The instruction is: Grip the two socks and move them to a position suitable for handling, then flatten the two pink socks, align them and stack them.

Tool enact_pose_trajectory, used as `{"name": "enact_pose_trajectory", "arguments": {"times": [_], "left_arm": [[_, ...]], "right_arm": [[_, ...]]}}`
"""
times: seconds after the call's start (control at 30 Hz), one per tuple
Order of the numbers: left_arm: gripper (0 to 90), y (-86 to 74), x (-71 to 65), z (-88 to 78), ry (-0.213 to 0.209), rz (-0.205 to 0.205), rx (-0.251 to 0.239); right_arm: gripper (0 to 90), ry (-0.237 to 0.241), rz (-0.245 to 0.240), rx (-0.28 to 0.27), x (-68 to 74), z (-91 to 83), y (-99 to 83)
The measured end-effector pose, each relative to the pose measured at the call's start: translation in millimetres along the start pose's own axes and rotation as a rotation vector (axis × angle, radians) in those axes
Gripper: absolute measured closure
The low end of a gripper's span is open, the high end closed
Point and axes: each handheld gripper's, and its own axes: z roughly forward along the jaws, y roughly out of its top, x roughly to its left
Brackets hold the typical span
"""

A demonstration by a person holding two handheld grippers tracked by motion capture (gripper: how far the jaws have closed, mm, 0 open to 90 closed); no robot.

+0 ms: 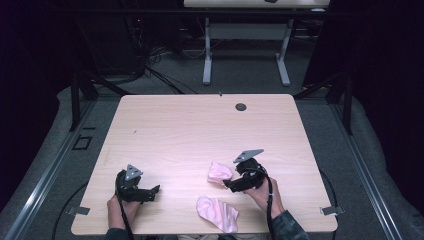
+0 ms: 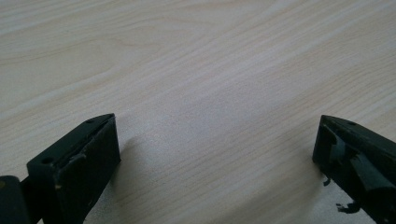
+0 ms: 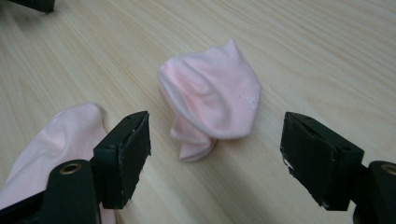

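Two pink socks lie on the light wooden table (image 1: pixel 200 125). One crumpled, folded sock (image 1: pixel 219 172) (image 3: pixel 212 100) rests just left of my right gripper (image 1: pixel 229 184) (image 3: pixel 215 156), whose jaws stand open and apart from it, with nothing between the pads. The other sock (image 1: pixel 218 213) (image 3: pixel 56 140) lies flat near the front edge, partly behind the right gripper's left jaw in the right gripper view. My left gripper (image 1: pixel 152 192) (image 2: pixel 217 163) rests at the front left, jaws wide open over bare wood.
A round cable hole (image 1: pixel 241 107) sits near the table's far edge. Beyond it stands another table's white frame (image 1: pixel 245 55) on grey carpet. Black posts and cables flank the table on both sides.
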Motion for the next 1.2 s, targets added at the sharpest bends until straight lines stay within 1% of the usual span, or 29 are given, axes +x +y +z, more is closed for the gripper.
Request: {"name": "enact_pose_trajectory", "arguments": {"times": [0.03, 0.07, 0.1, 0.13, 0.17, 0.27, 0.4, 0.43, 0.47, 0.5, 0.53, 0.57, 0.6, 0.63, 0.67, 0.7, 0.77, 0.8, 0.83, 0.87, 0.9, 0.93, 0.97, 1.0, 1.03, 1.07, 1.1, 1.13, 1.2], "left_arm": [[0.7, 0.1, 0.3, -0.3, -0.003, -0.002, 0.003], [0.7, 0.1, 0.3, -0.3, -0.003, -0.002, 0.003], [0.6, 0.3, 0.5, -0.4, -0.005, -0.001, 0.005], [0.6, 0.3, 0.5, -0.4, -0.005, -0.001, 0.005], [0.5, 0.4, 0.4, -0.3, -0.003, -0.001, 0.006], [0.1, 0.5, 0.0, -0.3, 0.008, -0.005, 0.010], [0.0, 2.2, -3.4, 0.0, 0.016, -0.032, 0.011], [0.0, 5.4, -6.5, -4.2, -0.015, -0.041, 0.019], [0.0, 5.4, -6.5, -4.2, -0.015, -0.041, 0.019], [0.0, 8.8, -12.3, -9.6, -0.026, -0.059, -0.016], [0.0, 8.8, -12.3, -9.6, -0.026, -0.059, -0.016], [0.1, 14.9, -20.4, -15.7, -0.065, -0.075, -0.043], [0.1, 18.0, -24.7, -17.1, -0.096, -0.077, -0.049], [0.3, 18.0, -24.7, -17.1, -0.096, -0.077, -0.049], [0.8, 23.3, -36.1, -17.7, -0.162, -0.079, -0.053], [1.4, 25.1, -41.3, -17.1, -0.180, -0.072, -0.051], [2.7, 30.0, -56.8, -15.0, -0.229, -0.029, -0.040], [3.8, 31.4, -62.3, -13.7, -0.246, -0.020, -0.031], [4.3, 31.4, -62.3, -13.7, -0.246, -0.020, -0.031], [4.3, 33.3, -70.8, -11.4, -0.265, 0.003, -0.025], [6.2, 35.8, -81.0, -8.0, -0.289, 0.027, -0.007], [6.9, 35.8, -81.0, -8.0, -0.289, 0.027, -0.007], [8.1, 38.2, -92.6, -4.4, -0.315, 0.043, 0.004], [9.2, 39.4, -97.0, -2.8, -0.329, 0.058, 0.010], [10.9, 40.2, -102.2, -1.1, -0.335, 0.062, 0.014], [12.3, 40.2, -102.2, -1.1, -0.335, 0.062, 0.014], [14.2, 42.5, -110.4, 2.3, -0.353, 0.090, 0.033], [14.9, 42.5, -110.4, 2.3, -0.353, 0.090, 0.033], [17.5, 45.2, -120.5, 6.3, -0.366, 0.116, 0.053]], "right_arm": [[25.3, 0.000, 0.025, -0.010, 0.0, -9.0, -6.7], [25.3, 0.000, 0.025, -0.010, 0.0, -9.0, -6.7], [26.0, -0.007, 0.035, -0.022, 0.3, -16.4, -12.5], [26.0, -0.007, 0.035, -0.022, 0.3, -16.4, -12.5], [25.8, -0.015, 0.046, -0.016, 0.0, -22.7, -17.9], [25.3, -0.011, 0.056, -0.027, -0.6, -28.2, -24.0], [22.6, -0.018, 0.068, -0.022, 3.1, -35.9, -38.5], [22.7, -0.019, 0.063, -0.013, 3.9, -37.8, -40.5], [22.7, -0.019, 0.063, -0.013, 3.9, -37.8, -40.5], [23.4, -0.019, 0.063, -0.018, 7.6, -40.3, -47.1], [23.4, -0.019, 0.063, -0.018, 7.6, -40.3, -47.1], [24.8, -0.017, 0.065, -0.017, 10.0, -43.2, -51.3], [26.0, -0.015, 0.069, -0.019, 12.1, -43.5, -53.9], [26.0, -0.015, 0.069, -0.019, 12.1, -43.5, -53.9], [28.5, 0.003, 0.070, -0.020, 16.5, -44.4, -57.8], [28.6, -0.003, 0.064, -0.010, 18.5, -44.3, -59.3], [30.9, 0.004, 0.065, -0.011, 21.9, -43.6, -62.7], [31.8, 0.010, 0.062, -0.007, 22.6, -42.6, -64.1], [31.8, 0.010, 0.062, -0.007, 22.6, -42.6, -64.1], [32.8, 0.007, 0.069, -0.003, 24.0, -42.1, -65.0], [35.3, 0.026, 0.069, 0.001, 26.5, -39.4, -67.5], [35.3, 0.026, 0.069, 0.001, 26.5, -39.4, -67.5], [37.8, 0.037, 0.061, 0.014, 29.6, -37.3, -68.4], [39.0, 0.049, 0.062, 0.014, 31.4, -35.9, -68.7], [40.2, 0.054, 0.057, 0.018, 33.2, -34.2, -68.7], [40.2, 0.054, 0.057, 0.018, 33.2, -34.2, -68.7], [42.4, 0.064, 0.043, 0.031, 36.2, -30.6, -68.7], [42.4, 0.064, 0.043, 0.031, 36.2, -30.6, -68.7], [46.2, 0.076, 0.035, 0.047, 40.8, -24.3, -68.7]]}}
